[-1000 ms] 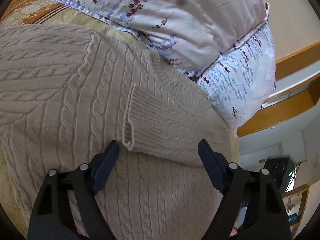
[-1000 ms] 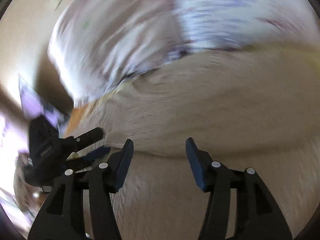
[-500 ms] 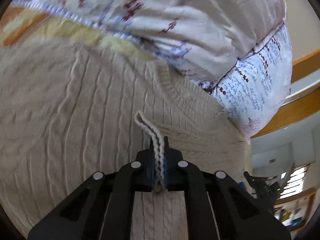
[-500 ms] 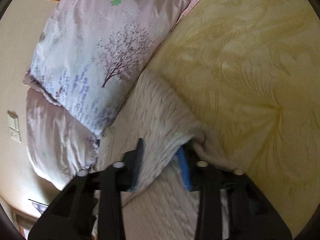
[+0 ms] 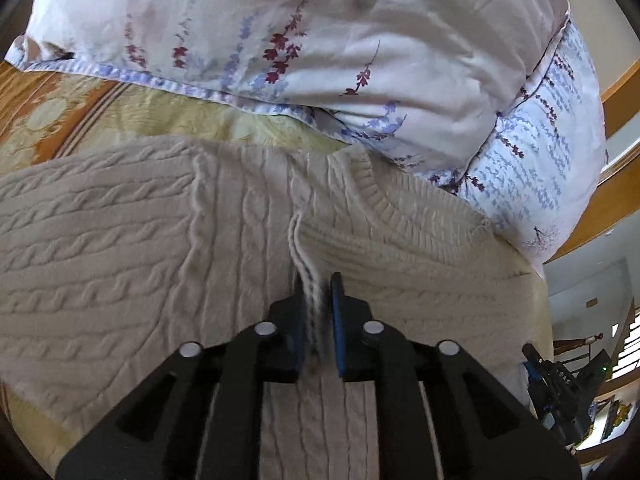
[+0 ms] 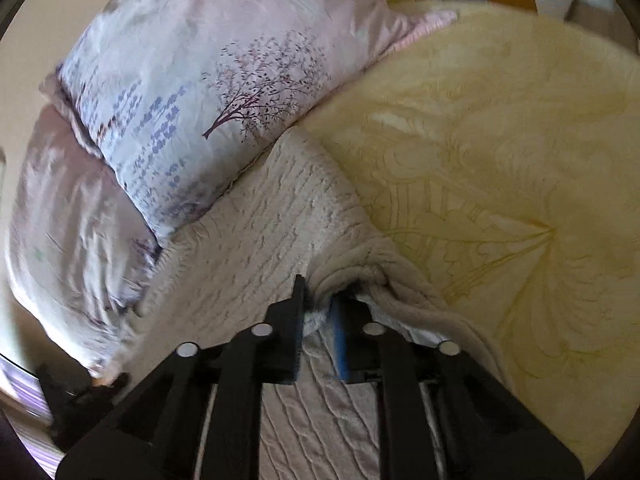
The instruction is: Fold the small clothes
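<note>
A cream cable-knit sweater [image 5: 120, 240] lies flat on a yellow bedspread [image 6: 500, 160]. One sleeve is folded across its chest, and the ribbed cuff [image 5: 298, 236] stands up on edge. My left gripper [image 5: 316, 280] pinches that cuff between its pads, and its jaws are opening slightly. In the right wrist view the sweater [image 6: 260, 232] runs up toward the pillows. My right gripper [image 6: 320, 296] grips a raised fold at the sweater's edge beside the bedspread. Its jaws are also opening a little, with the knit still between them.
Two floral pillows [image 5: 320, 40] lie just beyond the sweater's neckline, one a pillow with a tree print [image 6: 200, 80]. A wooden bed frame [image 5: 624, 80] runs at the right. An orange patterned border [image 5: 40, 100] edges the bedspread at the left.
My left gripper, open around the cuff a second ago, closed on it and lifted its edge upright. My right gripper swung round and closed on a fold at the sweater's side.
</note>
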Demonstrator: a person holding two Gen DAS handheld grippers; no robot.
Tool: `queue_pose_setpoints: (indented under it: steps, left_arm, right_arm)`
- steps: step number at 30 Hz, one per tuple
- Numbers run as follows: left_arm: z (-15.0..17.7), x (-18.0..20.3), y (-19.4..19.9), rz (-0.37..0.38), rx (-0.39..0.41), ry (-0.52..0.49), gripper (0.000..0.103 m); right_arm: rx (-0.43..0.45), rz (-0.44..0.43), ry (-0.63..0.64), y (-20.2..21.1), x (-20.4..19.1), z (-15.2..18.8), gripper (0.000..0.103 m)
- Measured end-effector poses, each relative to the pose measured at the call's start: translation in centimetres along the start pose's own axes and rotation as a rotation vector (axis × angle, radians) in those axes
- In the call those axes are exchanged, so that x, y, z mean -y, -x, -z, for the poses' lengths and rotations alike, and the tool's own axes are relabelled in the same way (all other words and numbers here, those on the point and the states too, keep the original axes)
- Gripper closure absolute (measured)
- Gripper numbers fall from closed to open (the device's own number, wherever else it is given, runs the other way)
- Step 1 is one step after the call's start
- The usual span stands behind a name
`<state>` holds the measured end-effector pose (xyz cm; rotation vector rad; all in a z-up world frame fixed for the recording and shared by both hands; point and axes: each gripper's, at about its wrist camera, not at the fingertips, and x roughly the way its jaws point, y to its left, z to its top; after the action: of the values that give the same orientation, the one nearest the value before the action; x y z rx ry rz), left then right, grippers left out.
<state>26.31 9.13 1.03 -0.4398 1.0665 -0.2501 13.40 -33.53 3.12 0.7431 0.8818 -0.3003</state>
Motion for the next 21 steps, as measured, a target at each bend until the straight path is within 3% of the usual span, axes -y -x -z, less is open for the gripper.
queue_pose_setpoints:
  steps: [2,4,5,10,14,21]
  left_arm:
    - [0.6,-0.6,2.0,0.005,0.025,-0.012,0.066]
    - [1.6,-2.0,4.8,0.023,0.068,-0.014,0.047]
    - [2.2,-3.1,6.2,0.035,0.086,-0.009,0.046]
    - [6.1,-11.1,13.1,0.023,0.164,0.121,0.044]
    - [8.8,-17.9,17.3,-0.033,0.237,0.316,0.046]
    - [9.5,-26.4,19.8,-0.054,0.318,0.583,0.054]
  right_arm:
    - [0.035,0.034,0.037,1.2,-0.3,0.4,0.053]
    - [0.075,0.039,0.066,2.6,-0.5,1.0,0.040]
    - [0.083,0.038,0.074,3.0,-0.6,1.2,0.036]
    - [0.077,-0.031,0.140,4.2,-2.0,2.5,0.032]
    - [0.027,-0.096,0.182,3.6,-3.8,3.6,0.030]
    - [-0.050,-0.175,0.242,2.8,-6.4,5.6,0.030]
